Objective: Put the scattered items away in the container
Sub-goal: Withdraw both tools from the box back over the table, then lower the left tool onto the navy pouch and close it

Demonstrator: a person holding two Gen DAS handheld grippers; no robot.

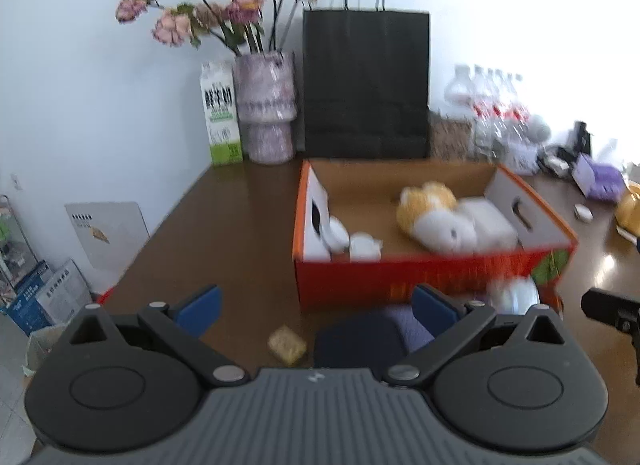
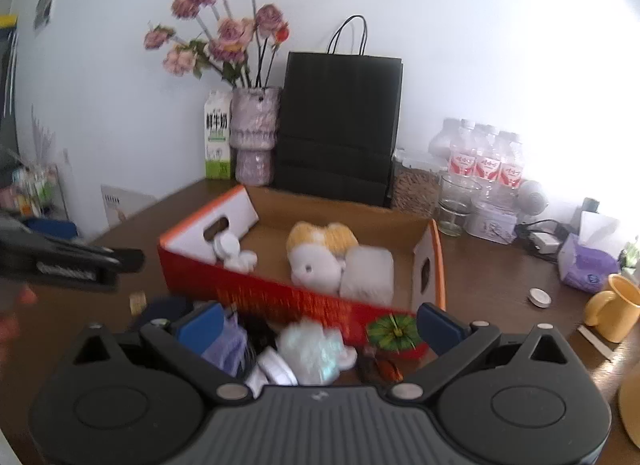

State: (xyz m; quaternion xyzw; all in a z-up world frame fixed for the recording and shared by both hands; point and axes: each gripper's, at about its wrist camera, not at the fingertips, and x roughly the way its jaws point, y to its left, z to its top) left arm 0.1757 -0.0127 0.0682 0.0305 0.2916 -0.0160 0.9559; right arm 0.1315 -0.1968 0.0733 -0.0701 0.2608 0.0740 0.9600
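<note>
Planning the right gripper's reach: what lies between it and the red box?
In the right wrist view, loose clutter lies between the right gripper and the red box: a pale crumpled item and a purple packet.

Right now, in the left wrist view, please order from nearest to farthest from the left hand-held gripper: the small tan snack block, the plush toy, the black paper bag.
1. Small tan snack block, between the fingers.
2. Yellow-and-white plush toy, inside the red cardboard box.
3. Black paper bag, against the wall.

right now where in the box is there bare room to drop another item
The red box has bare cardboard floor in its middle, between the small white items at the left end and the plush toy with the white pack at the right. The back strip behind the plush also looks free. The right end is crowded.
</note>
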